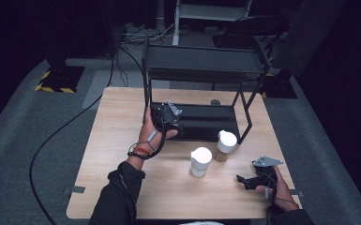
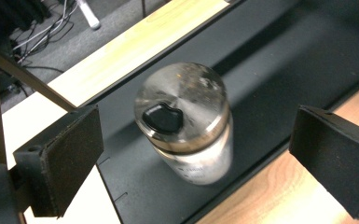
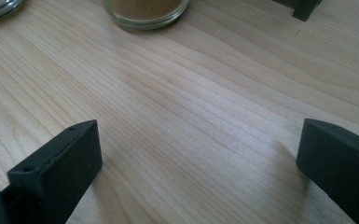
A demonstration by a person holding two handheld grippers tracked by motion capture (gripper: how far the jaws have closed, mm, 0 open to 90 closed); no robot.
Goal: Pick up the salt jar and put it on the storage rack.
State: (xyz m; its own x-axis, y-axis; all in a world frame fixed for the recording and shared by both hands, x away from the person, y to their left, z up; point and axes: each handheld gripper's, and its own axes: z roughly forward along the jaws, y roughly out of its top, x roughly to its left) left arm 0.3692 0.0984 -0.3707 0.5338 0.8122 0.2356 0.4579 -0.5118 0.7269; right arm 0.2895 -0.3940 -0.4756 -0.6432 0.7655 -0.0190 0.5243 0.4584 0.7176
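A glass jar with a silver metal lid and a black flap (image 2: 186,121) stands upright on the black lower shelf (image 2: 270,70) of a rack. My left gripper (image 2: 198,144) is open, one jaw on each side of the jar and clear of it. From above, the left gripper (image 1: 168,118) hangs over the left end of that lower shelf (image 1: 206,123). My right gripper (image 1: 242,180) is open and low over the bare wooden table (image 3: 182,107) at the front right, with nothing between its jaws (image 3: 198,163).
Two white-lidded jars stand in front of the rack, one nearer (image 1: 200,161), one beside the rack's leg (image 1: 226,143); its brown contents (image 3: 144,9) face the right gripper. The black two-tier rack (image 1: 201,58) fills the table's far half. A small round object (image 1: 214,101) lies behind it.
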